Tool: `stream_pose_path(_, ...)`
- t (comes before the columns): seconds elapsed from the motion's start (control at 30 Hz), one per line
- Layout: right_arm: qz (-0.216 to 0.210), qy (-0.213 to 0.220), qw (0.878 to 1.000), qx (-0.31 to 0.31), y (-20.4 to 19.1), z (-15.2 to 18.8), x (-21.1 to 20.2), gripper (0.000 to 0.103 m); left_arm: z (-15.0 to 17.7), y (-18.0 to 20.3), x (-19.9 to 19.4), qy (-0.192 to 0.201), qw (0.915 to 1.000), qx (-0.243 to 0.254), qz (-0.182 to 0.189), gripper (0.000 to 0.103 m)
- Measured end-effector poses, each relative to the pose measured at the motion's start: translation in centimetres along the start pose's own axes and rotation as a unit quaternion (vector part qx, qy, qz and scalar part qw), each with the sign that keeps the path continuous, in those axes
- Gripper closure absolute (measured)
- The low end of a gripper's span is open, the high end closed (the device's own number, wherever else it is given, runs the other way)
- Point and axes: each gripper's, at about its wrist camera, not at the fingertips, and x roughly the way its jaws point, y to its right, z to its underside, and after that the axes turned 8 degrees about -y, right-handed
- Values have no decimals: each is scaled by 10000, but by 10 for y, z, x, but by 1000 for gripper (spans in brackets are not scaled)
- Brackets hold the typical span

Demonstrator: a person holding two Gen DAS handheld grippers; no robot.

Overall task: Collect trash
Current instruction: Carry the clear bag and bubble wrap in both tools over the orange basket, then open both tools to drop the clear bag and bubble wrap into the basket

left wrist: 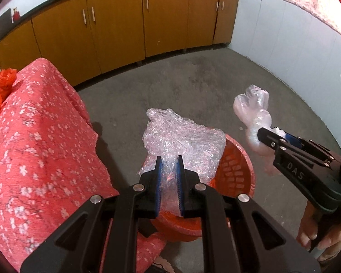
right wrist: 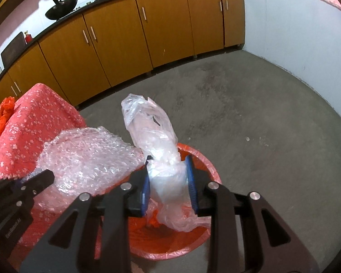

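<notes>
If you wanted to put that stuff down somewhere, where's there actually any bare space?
The grey floor is bare between the cabinets, the white wall and the red basket. Over the basket it is crowded: bubble wrap and plastic bag, each gripped, beside the floral-covered table.

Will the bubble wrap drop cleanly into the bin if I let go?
Probably not: the bubble wrap looks light and springy, wider than the red bin, so it may perch on the rim. Held by the left hand-held gripper, it bunches, likely compressible.
</notes>
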Motion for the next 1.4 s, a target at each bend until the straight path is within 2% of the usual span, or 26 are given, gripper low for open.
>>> stream_pose_path(0.4,-236,-327,9989,230,3,-2,28,68,-4,6,25,-211,9998,68,24,91)
stream_pose_path(0.73,-330,-293,9985,325,9,1,29,58,-3,4,30,-218,9998,-16,4,86)
stream_pose_path(0.93,-298,-246,9987,320,8,2,23,57,-4,0,30,-189,9997,-89,89,84)
stream_pose_path(1.03,-234,-197,9990,321,10,3,18,56,-5,-3,25,-125,9997,-156,161,75)
stream_pose_path(1.23,-86,-105,9994,322,11,2,5,54,-7,-15,4,31,9985,-387,393,74)
stream_pose_path(1.4,-70,-20,9997,235,1,-2,-9,54,-10,-44,-28,278,9948,-734,651,74)
